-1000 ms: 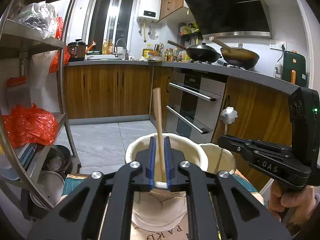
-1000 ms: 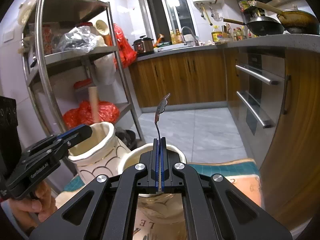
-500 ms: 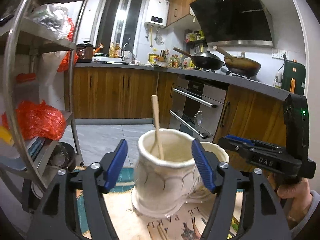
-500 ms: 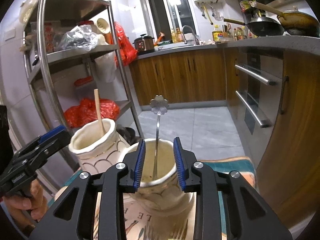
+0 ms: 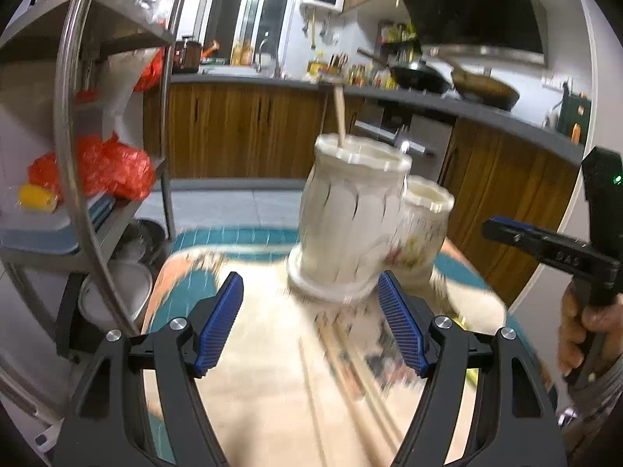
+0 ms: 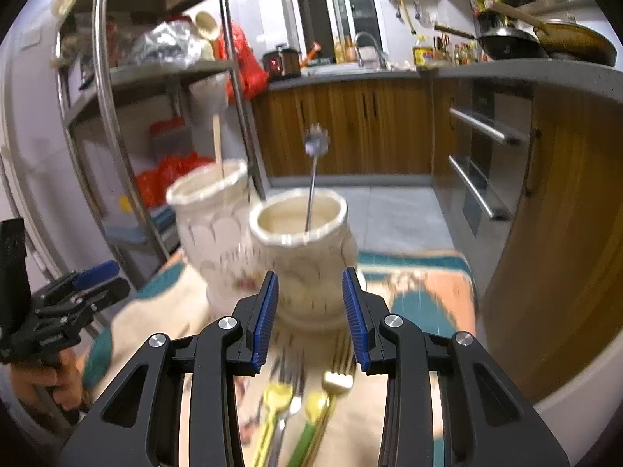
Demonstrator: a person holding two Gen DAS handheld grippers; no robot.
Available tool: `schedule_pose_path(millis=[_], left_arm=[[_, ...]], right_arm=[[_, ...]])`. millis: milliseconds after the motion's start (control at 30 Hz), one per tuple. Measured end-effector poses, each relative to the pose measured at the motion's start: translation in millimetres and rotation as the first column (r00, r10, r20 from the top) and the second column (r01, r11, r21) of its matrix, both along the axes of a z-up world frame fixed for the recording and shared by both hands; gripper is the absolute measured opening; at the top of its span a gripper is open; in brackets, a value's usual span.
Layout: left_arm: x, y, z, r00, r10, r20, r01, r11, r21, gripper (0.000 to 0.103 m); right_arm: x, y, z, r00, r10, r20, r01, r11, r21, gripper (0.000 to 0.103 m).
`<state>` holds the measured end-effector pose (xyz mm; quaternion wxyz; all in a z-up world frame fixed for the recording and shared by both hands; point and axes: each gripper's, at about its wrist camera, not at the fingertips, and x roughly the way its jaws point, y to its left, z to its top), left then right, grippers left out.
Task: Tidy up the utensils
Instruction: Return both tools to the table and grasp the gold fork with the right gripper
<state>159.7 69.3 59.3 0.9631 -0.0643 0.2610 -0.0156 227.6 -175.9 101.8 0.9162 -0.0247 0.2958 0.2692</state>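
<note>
Two cream ceramic jars stand on a patterned mat (image 6: 424, 288). The taller jar (image 5: 350, 214) (image 6: 210, 225) holds a wooden stick (image 5: 339, 113) (image 6: 217, 144). The shorter jar (image 5: 424, 218) (image 6: 307, 257) holds a metal spoon (image 6: 311, 194) with a flower-shaped end. My left gripper (image 5: 309, 277) is open and empty, just short of the tall jar's base. My right gripper (image 6: 310, 272) hangs in front of the short jar, its jaws opening with nothing between them. Several forks (image 6: 337, 381) lie on the mat under it. Blurred sticks (image 5: 350, 369) lie under the left gripper.
A steel shelf rack (image 5: 70, 116) (image 6: 105, 78) with red bags and bowls stands to the left of the mat. Wooden cabinets and an oven (image 6: 479, 171) line the right side. A hand (image 5: 584, 330) holds the right gripper at the left wrist view's right edge.
Both grippers let go: the left released the wooden stick into the tall jar, the right released the spoon into the short jar. Both then opened and drew back toward me.
</note>
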Motion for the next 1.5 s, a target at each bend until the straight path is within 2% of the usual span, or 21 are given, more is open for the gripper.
schedule_pose_path(millis=[133,267,433,500,667,800,900,1000,1067,1167,1500], left_arm=[[-6,4,-16,0.997,0.009,-0.075,-0.008,1.000,0.023,0.069],[-10,10,-29,0.988,0.016,-0.155,-0.014,1.000,0.013,0.059],[-12,12,-40,0.975,-0.005,-0.220,0.006,1.000,0.005,0.054],[-11,10,-43,0.971,-0.015,-0.238,0.017,1.000,0.007,0.053],[-9,-4,-51,0.958,-0.059,-0.282,0.070,0.997,0.031,0.048],[-4,-13,-59,0.941,-0.062,-0.334,0.090,0.994,0.067,0.040],[-1,-17,-60,0.936,-0.047,-0.349,0.091,0.990,0.110,0.035],[2,-17,-59,0.933,-0.037,-0.358,0.091,0.987,0.135,0.024],[6,-15,-59,0.933,-0.031,-0.359,0.086,0.986,0.140,0.018],[10,-12,-59,0.933,-0.027,-0.359,0.081,0.987,0.137,0.017],[18,-16,-60,0.931,-0.026,-0.363,0.091,0.983,0.162,0.017]], right_arm=[[-13,1,-14,0.999,0.010,-0.046,-0.013,0.998,-0.061,0.036],[-19,0,-28,0.993,0.015,-0.120,-0.030,0.992,-0.119,0.036],[-20,-2,-48,0.980,-0.010,-0.199,-0.027,0.982,-0.185,0.036],[-19,-3,-55,0.972,-0.015,-0.233,-0.031,0.981,-0.191,0.036],[-19,-3,-68,0.960,-0.009,-0.281,-0.053,0.976,-0.213,0.025],[-19,-5,-75,0.946,0.006,-0.324,-0.074,0.978,-0.197,0.024],[-20,-6,-76,0.939,0.022,-0.343,-0.087,0.981,-0.175,0.020],[-18,-5,-77,0.934,0.035,-0.355,-0.097,0.982,-0.159,0.015],[-16,-6,-76,0.932,0.034,-0.360,-0.092,0.985,-0.146,0.008],[-15,-9,-73,0.930,0.032,-0.365,-0.084,0.988,-0.128,0.001],[0,-9,-72,0.921,0.008,-0.389,-0.074,0.985,-0.153,0.001]])
